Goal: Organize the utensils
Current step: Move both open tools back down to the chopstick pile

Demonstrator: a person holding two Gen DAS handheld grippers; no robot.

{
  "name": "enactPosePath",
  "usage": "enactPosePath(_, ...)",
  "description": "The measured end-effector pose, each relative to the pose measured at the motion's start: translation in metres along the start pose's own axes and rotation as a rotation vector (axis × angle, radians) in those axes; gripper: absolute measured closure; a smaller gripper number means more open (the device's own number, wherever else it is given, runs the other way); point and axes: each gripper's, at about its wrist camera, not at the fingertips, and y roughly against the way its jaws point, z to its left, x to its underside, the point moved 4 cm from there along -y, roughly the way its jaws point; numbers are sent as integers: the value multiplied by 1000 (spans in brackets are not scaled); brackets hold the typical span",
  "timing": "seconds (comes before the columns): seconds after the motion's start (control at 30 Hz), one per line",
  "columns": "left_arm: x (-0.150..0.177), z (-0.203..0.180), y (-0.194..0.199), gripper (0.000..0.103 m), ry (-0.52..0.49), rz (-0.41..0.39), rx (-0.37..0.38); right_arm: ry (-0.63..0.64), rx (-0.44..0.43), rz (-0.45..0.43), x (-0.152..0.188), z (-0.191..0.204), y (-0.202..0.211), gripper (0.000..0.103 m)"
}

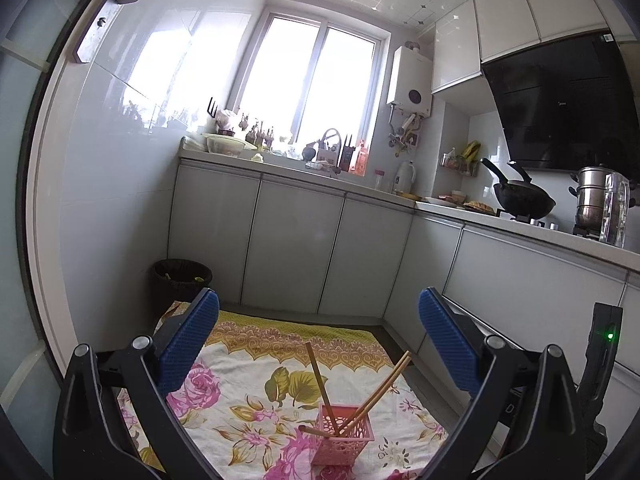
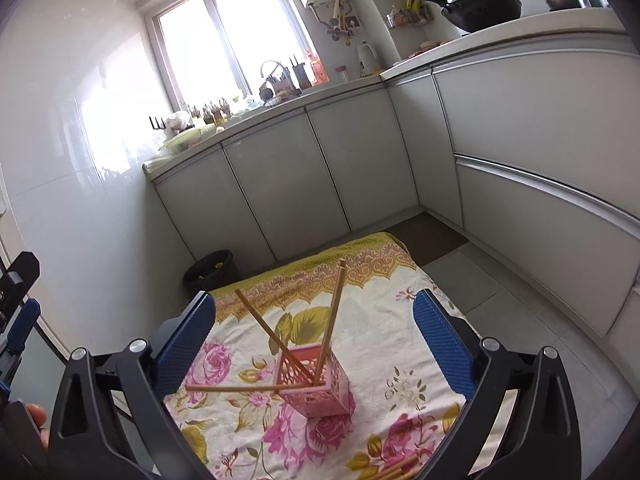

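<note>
- Left gripper (image 1: 319, 344): jaws spread wide, nothing between the pads. It hangs above the cloth (image 1: 248, 364), apart from the holder (image 1: 342, 434), which sits low and right of centre in its view. Judged to be idle, positioned to watch or steady rather than to grasp.
- Right gripper (image 2: 314, 344): jaws likewise spread, pads bare. The holder (image 2: 316, 380) lies squarely between its fingers in the view but well below them; no contact.
- Holder: pink lattice box, upright on the floral cloth spread over the kitchen floor. The open lattice and tall walls suit standing long utensils on end.
- Chopsticks in holder (image 2: 334, 320): several lean outward against the rim at differing angles, tips down inside. They splay because the box is wide for so few sticks.
- Stray chopstick (image 2: 236, 389): lies near level, one end at the holder's rim or through its lattice, the other out over the cloth to the left. Whether it is lodged or merely resting cannot be told. Judged improperly seated.
- Loose chopsticks (image 2: 394, 472): a few ends show on the cloth at the bottom edge of the right view, nearest the right gripper. Judged still to be collected.
- Assessment: task partly done; the right gripper is better placed for the next pick-up.
- Risk: the light holder may tip if a leaning stick is knocked.
</note>
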Motion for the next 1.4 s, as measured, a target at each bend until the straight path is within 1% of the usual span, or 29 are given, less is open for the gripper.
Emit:
enactPosePath(0.1,4,-9,5,7,-33,29,22,-36,27,29,12,-17,16,7)
enactPosePath(0.2,11,-22,7,7,-89,77,53,-121,46,100,33,-42,31,7)
enactPosePath(0.27,18,-31,6,7,-126,122,85,-177,60,164,49,-62,41,7)
enactPosePath(0.37,38,-50,2,7,-207,225,147,-289,78,261,79,-93,57,7)
enactPosePath(0.43,59,-66,-7,7,-292,331,193,-374,78,347,99,-114,62,7)
enactPosePath(0.5,87,-83,-20,7,-375,482,250,-450,80,434,120,-132,65,7)
enactPosePath(0.57,117,-98,-34,7,-456,625,287,-519,77,500,138,-146,68,7)
enactPosePath(0.63,151,-113,-52,7,-529,803,329,-581,59,556,154,-155,69,7)
enactPosePath(0.7,184,-122,-72,7,-565,972,342,-616,45,594,164,-160,70,7)
enactPosePath(0.77,213,-131,-86,7,-584,1100,351,-642,28,606,170,-165,72,7)
enactPosePath(0.83,236,-139,-99,7,-599,1183,349,-649,20,603,170,-167,73,7)
enactPosePath(0.9,255,-144,-113,7,-631,1248,333,-656,17,603,168,-171,74,7)
enactPosePath(0.97,269,-148,-125,7,-641,1308,319,-672,14,607,167,-177,73,7)
enactPosePath(1.0,276,-148,-131,7,-638,1333,310,-680,14,609,168,-181,72,7)
enactPosePath(1.1,288,-146,-145,8,-637,1374,290,-701,18,615,171,-189,70,7)
enactPosePath(1.13,292,-144,-149,13,-638,1387,286,-708,18,619,172,-192,69,7)
enactPosePath(1.17,297,-142,-152,22,-640,1404,281,-714,18,626,174,-194,68,7)
enactPosePath(1.2,302,-140,-155,27,-645,1420,276,-719,17,631,175,-195,67,7)
enactPosePath(1.27,311,-136,-158,55,-655,1446,274,-728,21,639,178,-199,64,7)
enactPosePath(1.33,319,-134,-159,60,-672,1458,276,-730,17,651,180,-199,60,7)
enactPosePath(1.4,324,-134,-159,60,-659,1466,297,-728,15,661,182,-199,57,7)
